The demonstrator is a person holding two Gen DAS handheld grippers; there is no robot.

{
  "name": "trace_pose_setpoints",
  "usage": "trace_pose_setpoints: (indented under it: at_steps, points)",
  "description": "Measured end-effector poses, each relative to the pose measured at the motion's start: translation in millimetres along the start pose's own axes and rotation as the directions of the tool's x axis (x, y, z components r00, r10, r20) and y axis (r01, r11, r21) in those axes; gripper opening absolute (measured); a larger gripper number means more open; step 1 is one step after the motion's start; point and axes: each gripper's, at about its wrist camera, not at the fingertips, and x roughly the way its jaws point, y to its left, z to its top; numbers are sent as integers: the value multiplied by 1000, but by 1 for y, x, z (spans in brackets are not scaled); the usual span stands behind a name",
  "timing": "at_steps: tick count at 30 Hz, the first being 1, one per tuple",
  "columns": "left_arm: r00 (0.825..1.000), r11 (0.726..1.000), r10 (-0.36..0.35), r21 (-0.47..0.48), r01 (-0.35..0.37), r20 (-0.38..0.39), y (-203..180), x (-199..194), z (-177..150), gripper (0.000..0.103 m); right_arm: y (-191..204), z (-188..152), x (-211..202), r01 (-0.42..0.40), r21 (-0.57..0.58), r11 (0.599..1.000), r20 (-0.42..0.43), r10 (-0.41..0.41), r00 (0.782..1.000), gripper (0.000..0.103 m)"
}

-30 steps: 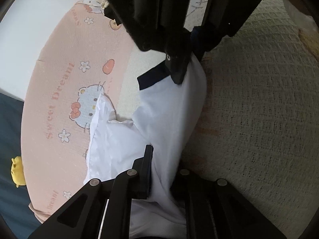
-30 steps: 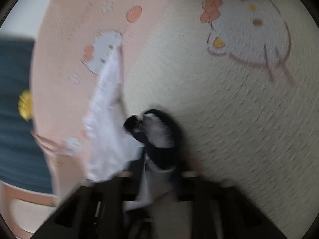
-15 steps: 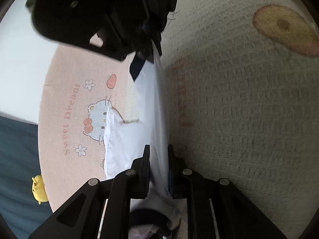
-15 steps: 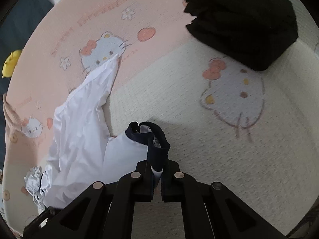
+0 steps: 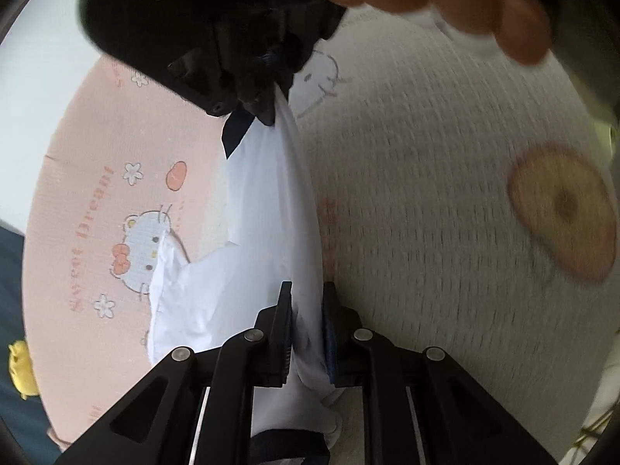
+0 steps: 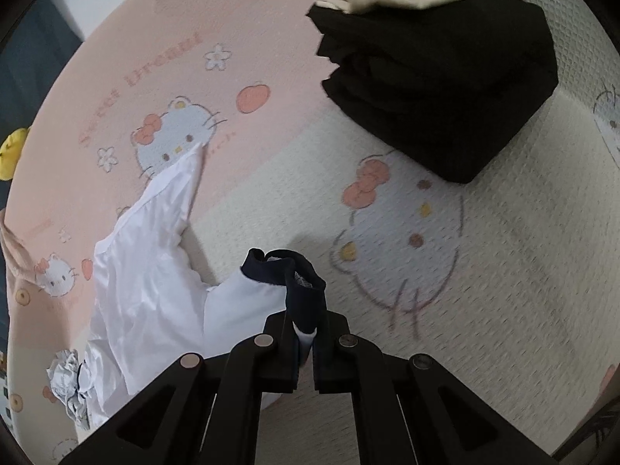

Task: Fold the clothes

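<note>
Both grippers clamp the white thin-fabric shirt with navy trim (image 6: 155,294): left gripper (image 5: 308,333) pinches a white fold, right gripper (image 6: 306,343) pinches the navy edge. Shirt hangs stretched between them above the pink-and-cream cartoon-print blanket (image 6: 484,310), its far end resting there. Risk: slick fabric slipping out, or trailing sleeve bunching under fold.

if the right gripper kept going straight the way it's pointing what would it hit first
Most likely the bed cover, near the printed cat face just past the navy trim of the white garment that the right gripper is shut on. The black folded stack looks farther off; depth is unclear.
</note>
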Motion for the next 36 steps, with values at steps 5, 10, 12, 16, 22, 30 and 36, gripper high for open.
trace_pose_setpoints:
  at_steps: [5,10,12,16,22,30,36]
  points:
    - [997,996,-76,-48,76,8,2,-6,24,11,-18,10,-2,11,53,999,26,-12,1000,1]
    - [997,995,-76,-63,77,20,8,9,35,12,-39,15,-3,13,109,994,22,-15,1000,1]
    - [998,995,-66,-68,68,25,-1,2,37,12,-45,13,1,19,135,991,4,-20,1000,2]
    - [999,995,-46,-89,47,20,9,-2,29,13,-40,11,1,42,120,992,-30,-39,999,20]
    - [997,981,-73,-182,73,10,18,-30,20,14,-45,7,-12,0,242,970,-7,2,1000,66]
    - [1000,953,-3,-303,0,-12,34,-67,-6,14,-39,-2,-44,-84,300,950,48,72,996,66]
    - [989,937,134,-317,-147,-62,51,-70,-44,44,-25,-24,-70,-132,288,949,112,104,988,67]
